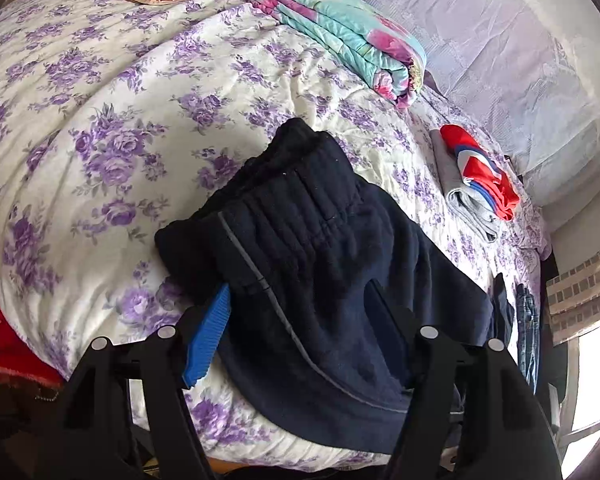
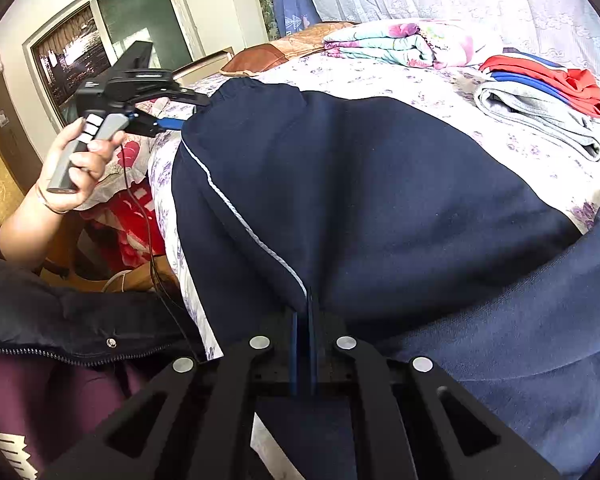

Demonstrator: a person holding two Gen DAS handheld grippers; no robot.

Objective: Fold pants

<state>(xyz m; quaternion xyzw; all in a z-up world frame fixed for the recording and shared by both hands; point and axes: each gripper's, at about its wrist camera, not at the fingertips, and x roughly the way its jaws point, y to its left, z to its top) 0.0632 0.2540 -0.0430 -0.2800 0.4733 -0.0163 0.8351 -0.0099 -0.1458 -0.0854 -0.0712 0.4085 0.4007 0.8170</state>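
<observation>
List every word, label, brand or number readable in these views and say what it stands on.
None can be read.
White print on the maroon garment: cut off at the frame edge, unreadable.
Embossed marking on the left gripper body: too small and blurred.
Navy pants: no visible label.

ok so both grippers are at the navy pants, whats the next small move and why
Probably close the left gripper on the waistband end. Its fingers stand wide apart around the navy pants, so that end looks ungripped, while the right gripper is already pinched shut on the fabric by the white stripe. With both ends held, the pants could be lifted and folded over on the floral quilt.
</observation>
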